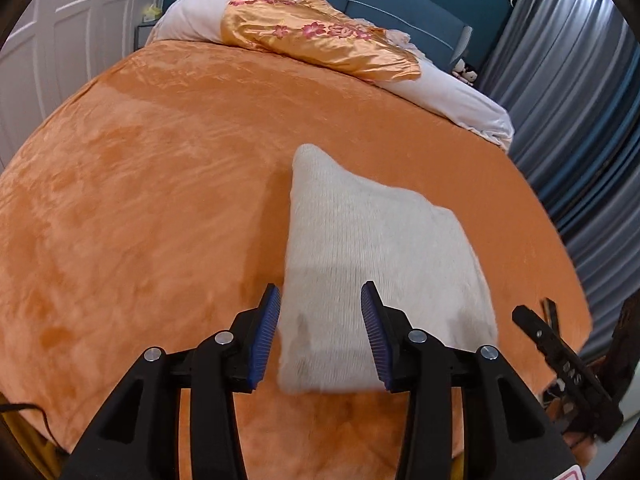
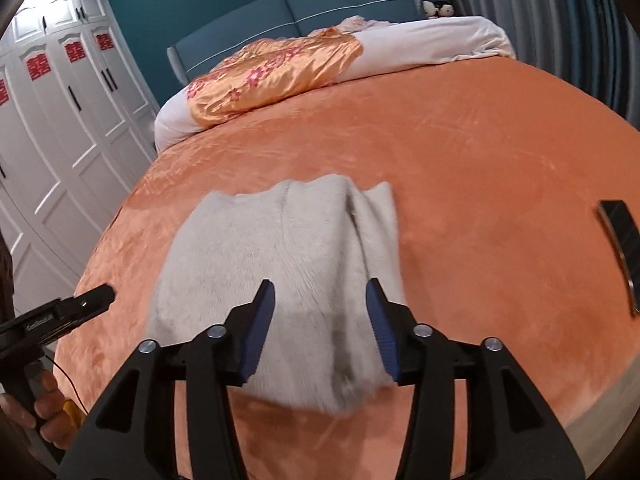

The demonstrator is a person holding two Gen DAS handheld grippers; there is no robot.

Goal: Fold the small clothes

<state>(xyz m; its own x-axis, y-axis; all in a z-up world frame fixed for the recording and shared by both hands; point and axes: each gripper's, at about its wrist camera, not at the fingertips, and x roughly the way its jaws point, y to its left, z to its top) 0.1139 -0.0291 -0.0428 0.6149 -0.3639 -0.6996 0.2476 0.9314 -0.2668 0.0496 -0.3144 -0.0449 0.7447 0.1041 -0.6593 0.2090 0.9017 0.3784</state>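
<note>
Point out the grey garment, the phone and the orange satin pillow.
grey garment (image 2: pixel 276 264): right wrist view, middle of the fuzzy fabric.
phone (image 2: pixel 620 248): right wrist view, dark screen.
orange satin pillow (image 1: pixel 316 36): left wrist view, flowered top.

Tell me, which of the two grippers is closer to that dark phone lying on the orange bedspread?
Right. The phone lies off to the outer side of the right gripper, which hangs open over the grey garment. The left gripper, also open, is on the garment's far side from it.
</note>
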